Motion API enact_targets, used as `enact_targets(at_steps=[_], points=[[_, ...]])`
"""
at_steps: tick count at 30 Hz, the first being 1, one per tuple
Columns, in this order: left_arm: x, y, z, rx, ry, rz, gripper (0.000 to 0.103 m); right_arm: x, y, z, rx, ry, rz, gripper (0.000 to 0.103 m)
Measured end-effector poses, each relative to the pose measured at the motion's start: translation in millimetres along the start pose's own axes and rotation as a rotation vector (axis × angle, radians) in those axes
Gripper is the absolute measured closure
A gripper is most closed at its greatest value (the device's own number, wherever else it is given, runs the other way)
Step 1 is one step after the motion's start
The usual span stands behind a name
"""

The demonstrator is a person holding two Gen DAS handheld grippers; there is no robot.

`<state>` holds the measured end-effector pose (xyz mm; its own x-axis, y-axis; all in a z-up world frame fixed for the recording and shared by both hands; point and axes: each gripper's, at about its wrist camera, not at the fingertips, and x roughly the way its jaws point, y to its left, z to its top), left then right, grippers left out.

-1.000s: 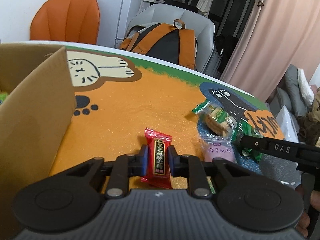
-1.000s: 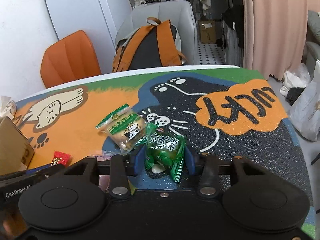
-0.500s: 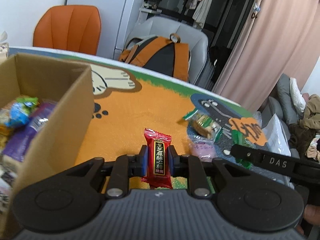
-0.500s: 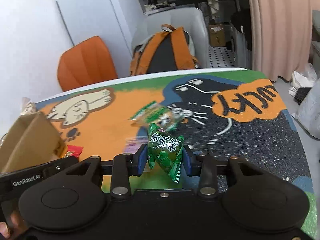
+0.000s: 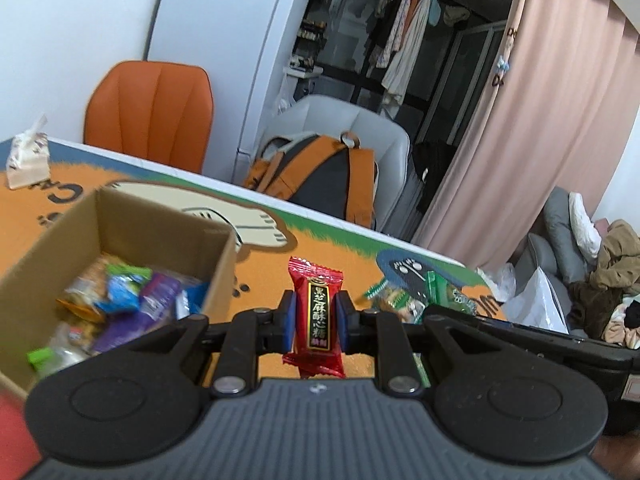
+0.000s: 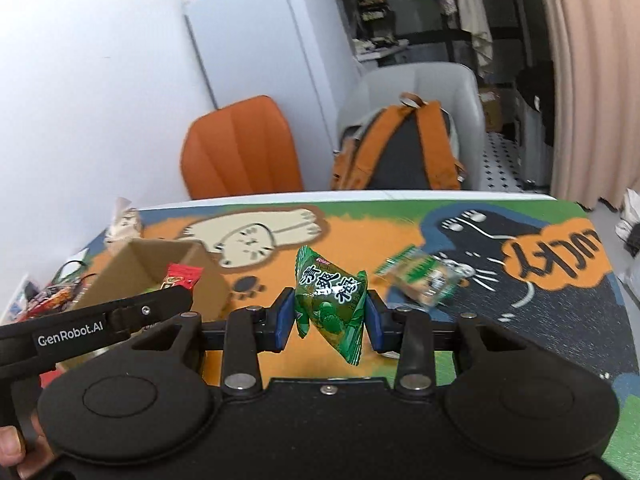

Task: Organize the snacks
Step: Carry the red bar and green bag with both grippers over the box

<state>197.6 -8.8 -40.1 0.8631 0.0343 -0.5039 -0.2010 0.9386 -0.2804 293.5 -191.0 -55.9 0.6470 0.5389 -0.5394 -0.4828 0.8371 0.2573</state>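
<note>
Jaws clamp red candy [image 5: 318, 316] left, green packet [image 6: 330, 304] right.

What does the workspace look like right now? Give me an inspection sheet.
Surface: table under a cartoon cat mat.
Job's things: cardboard box part full of snacks; red candy and green packet held above the table; a clear-and-green biscuit pack lies on the mat.
Clutter: small white bag at the far edge.
Grippers: left gripper shut on the red candy; right gripper shut on the green packet.
Cables: nothing seen.
Surroundings: orange chair, backpack on a grey chair, pink curtain.
</note>
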Motion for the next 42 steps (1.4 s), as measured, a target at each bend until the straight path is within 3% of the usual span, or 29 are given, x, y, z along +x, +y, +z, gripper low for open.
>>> enact_targets(at_steps=[24, 42], points=[[-51, 58, 21, -0.045, -0.057, 0.075, 0.083, -4, 77, 10, -0.085, -0.025, 0.094, 0.065], [-63, 121, 42, -0.056, 0.016, 0.102, 0.083, 9, 142, 13, -0.189, 0.042, 0.190, 0.065]])
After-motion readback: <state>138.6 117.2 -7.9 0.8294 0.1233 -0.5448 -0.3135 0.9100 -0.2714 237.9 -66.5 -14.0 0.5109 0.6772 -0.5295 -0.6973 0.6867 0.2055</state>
